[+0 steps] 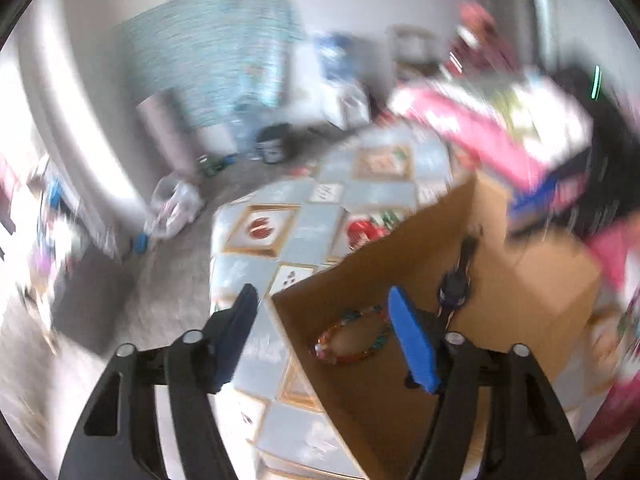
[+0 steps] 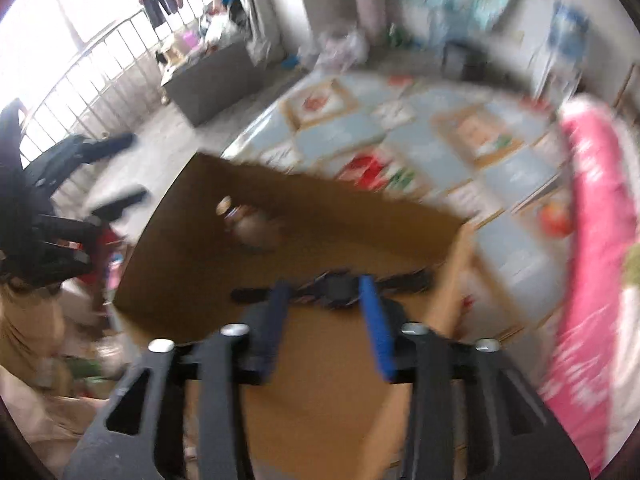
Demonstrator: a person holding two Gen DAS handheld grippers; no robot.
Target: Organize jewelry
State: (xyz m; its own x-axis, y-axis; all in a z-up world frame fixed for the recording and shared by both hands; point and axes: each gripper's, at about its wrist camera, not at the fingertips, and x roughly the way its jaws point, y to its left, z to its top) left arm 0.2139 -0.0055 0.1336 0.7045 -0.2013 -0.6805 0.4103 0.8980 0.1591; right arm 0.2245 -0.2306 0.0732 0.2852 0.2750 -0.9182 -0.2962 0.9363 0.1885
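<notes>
Cardboard box (image 1: pixel 400 380) already holds a beaded bracelet (image 1: pixel 352 336) and a dark watch (image 2: pixel 340 286), both grippers, left gripper (image 1: pixel 324 336) and right gripper (image 2: pixel 326 320), parted and empty above them, so further pieces, if any, lie out of view.

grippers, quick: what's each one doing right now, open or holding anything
Left gripper: open, nothing held, above the beaded bracelet in the cardboard box.
Right gripper: open, nothing held, the black watch lying beyond its fingers.
</notes>
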